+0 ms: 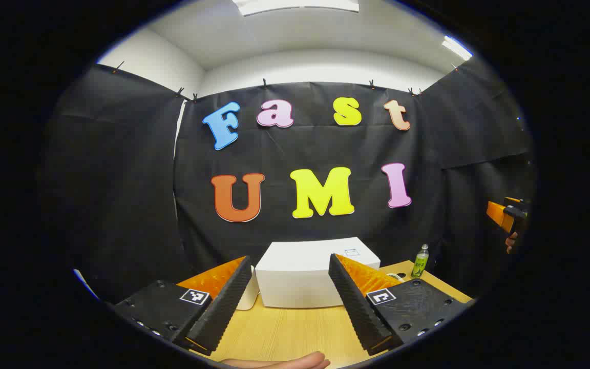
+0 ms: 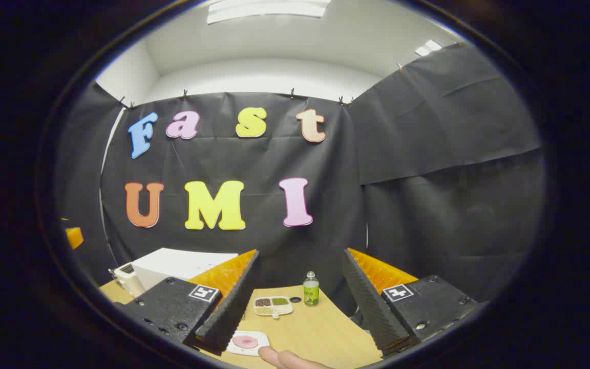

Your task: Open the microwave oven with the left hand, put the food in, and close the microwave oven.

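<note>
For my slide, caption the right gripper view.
Open right gripper above table with food plate, tray, bottle, microwave.

Black cloth [image 1: 320, 154] hung across the back of the booth, clipped along its top edge, creased and slightly slack. More black cloth [image 2: 448, 169] down the side, meeting the back panel at a corner. Above the cloth, plain white wall [image 1: 320, 64] curving up into a white ceiling [image 2: 285, 41]. Bright ceiling light panel [image 1: 295, 5] straight overhead, a second one [image 1: 456, 47] off to the side. Down below, a light wooden table [image 1: 295, 328] with visible grain, running up against the cloth.
</note>
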`<control>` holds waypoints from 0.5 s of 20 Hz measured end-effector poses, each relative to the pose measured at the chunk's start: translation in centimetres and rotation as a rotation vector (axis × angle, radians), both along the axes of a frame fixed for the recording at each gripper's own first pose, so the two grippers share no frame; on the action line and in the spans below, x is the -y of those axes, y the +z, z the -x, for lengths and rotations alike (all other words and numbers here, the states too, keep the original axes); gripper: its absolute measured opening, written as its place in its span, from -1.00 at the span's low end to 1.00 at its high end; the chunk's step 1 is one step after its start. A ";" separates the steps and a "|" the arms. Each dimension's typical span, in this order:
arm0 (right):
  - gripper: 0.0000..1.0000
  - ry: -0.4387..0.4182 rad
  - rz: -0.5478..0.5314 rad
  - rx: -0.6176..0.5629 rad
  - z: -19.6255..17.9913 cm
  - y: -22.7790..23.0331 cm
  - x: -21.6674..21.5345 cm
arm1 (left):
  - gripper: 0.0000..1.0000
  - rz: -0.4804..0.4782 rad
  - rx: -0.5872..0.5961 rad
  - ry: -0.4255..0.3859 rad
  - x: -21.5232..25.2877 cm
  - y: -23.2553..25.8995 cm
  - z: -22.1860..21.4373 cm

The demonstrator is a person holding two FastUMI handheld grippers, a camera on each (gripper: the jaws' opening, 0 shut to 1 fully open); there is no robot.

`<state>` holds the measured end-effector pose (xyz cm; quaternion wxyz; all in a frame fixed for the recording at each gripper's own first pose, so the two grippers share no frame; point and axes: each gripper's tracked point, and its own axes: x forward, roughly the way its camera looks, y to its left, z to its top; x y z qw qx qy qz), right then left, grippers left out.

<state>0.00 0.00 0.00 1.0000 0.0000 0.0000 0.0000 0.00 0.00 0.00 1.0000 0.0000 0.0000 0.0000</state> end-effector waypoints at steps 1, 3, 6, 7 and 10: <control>0.86 -0.007 -0.003 0.003 0.1 0.2 0.3 | 0.91 -0.006 0.003 -0.001 0.1 0.1 -0.1; 1.00 -0.003 -0.001 0.005 0.2 0.4 0.5 | 0.92 0.011 -0.015 -0.011 0.6 -0.2 -0.2; 0.87 0.004 0.006 -0.004 0.3 0.2 0.6 | 0.92 0.021 -0.003 0.000 0.7 0.6 -0.3; 0.87 0.009 0.002 -0.004 0.4 0.3 0.6 | 0.92 0.009 0.013 0.011 0.4 1.1 -0.2; 1.00 0.032 0.001 -0.015 0.2 -0.3 0.5 | 0.92 0.011 0.010 -0.013 1.3 0.9 0.2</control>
